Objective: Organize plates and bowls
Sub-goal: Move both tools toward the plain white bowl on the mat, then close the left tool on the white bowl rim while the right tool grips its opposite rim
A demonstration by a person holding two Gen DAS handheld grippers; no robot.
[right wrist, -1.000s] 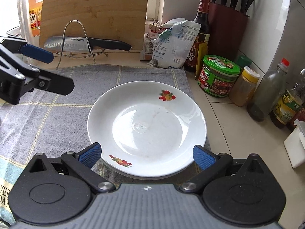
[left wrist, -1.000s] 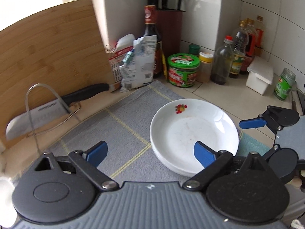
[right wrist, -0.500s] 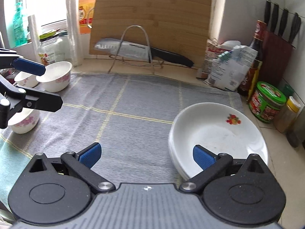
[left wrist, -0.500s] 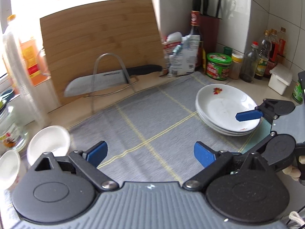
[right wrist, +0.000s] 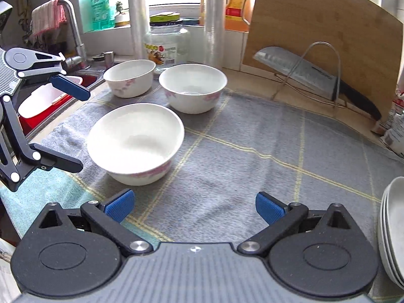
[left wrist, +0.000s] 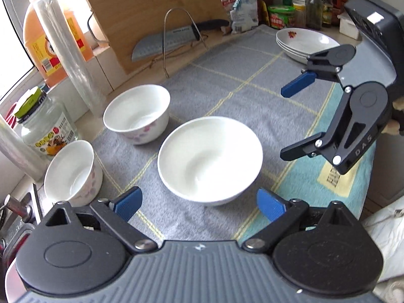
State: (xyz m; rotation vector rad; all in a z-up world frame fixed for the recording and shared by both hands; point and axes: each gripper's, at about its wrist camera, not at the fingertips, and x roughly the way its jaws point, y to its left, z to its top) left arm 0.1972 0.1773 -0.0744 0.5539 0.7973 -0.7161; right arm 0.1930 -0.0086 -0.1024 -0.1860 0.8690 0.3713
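Note:
Three white bowls with pink flowers stand on the grey cloth. The nearest bowl lies just ahead of my left gripper, which is open and empty. Behind it are a second bowl and a third bowl at the left. A stack of white plates rests at the far right. My right gripper is open and empty over bare cloth, with the nearest bowl ahead to its left and the plate stack at its right edge. The right gripper also shows in the left view.
A bamboo cutting board leans at the back with a cleaver in a wire stand. A glass jar, plastic wrap rolls and an orange jug line the left. A sink and tap lie far left.
Both grippers have swung left from the plate stack across the cloth. The three bowls have come into view ahead of them. Both stay open and empty.

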